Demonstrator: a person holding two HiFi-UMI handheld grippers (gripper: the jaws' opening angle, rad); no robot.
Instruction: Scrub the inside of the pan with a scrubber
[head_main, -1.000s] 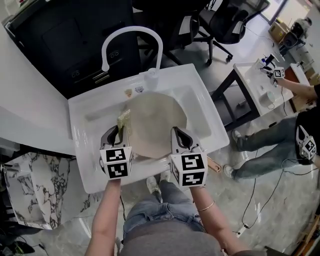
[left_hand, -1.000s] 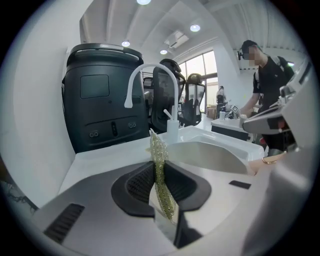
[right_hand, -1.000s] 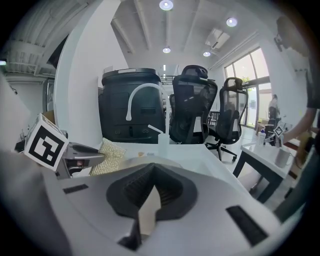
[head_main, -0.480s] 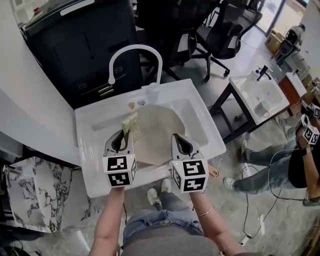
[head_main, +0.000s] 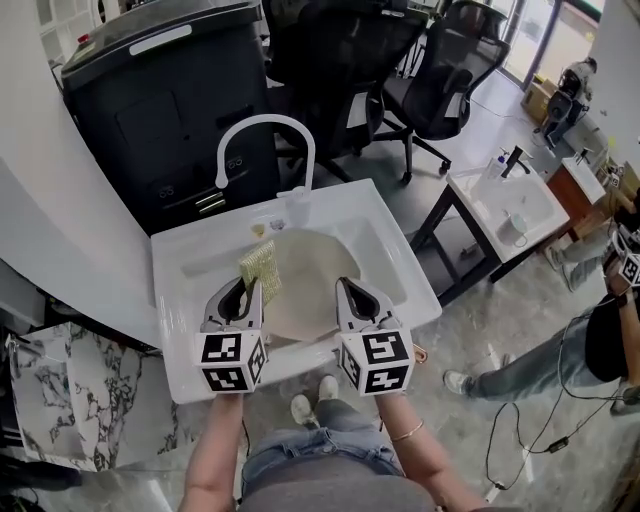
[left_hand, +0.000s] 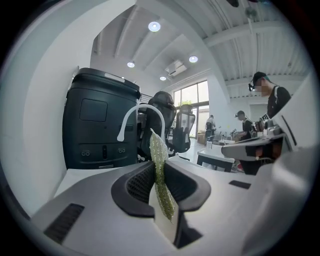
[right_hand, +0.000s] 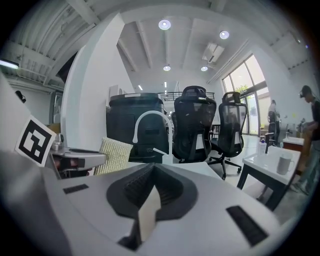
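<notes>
– Two grippers are out in front of us, over the white rectangular sink (head_main: 172, 330). What do we see in the left gripper (head_main: 245, 286)?

– Its own view shows the left gripper (left_hand: 159, 174) pinching a yellow-green mesh scrubber (left_hand: 157, 147). The scrubber stands upright and edge-on between the jaws, and its top rises past them.

– And from the head view?

– There the scrubber (head_main: 260, 266) sticks up from the jaws above the left rim of the round beige pan (head_main: 312, 272). We cannot tell whether it touches the pan.

– Where does the pan lie?

– Inside the sink basin, with its pale inner face turned up, between the curved white faucet (head_main: 262, 125) at the far edge and our two grippers at the near one.

– What about the right gripper (head_main: 346, 286)?

– The right gripper (right_hand: 152, 175) has its ribbed pads pressed together, and we see nothing caught between them. In the head view its tips sit over the near right part of the pan.

– Does its camera catch anything else of ours?

– Yes, the scrubber (right_hand: 114, 155) shows as a pale woven square at the left, and the faucet (right_hand: 150, 116) arches behind it.

– And around the sink?

– A tall black cabinet (head_main: 170, 110) stands behind it, black office chairs (head_main: 440, 60) are further back, and a small white table (head_main: 500, 205) with its own basin is off to the right. Part of another person (head_main: 610, 340) shows at the right edge.
</notes>
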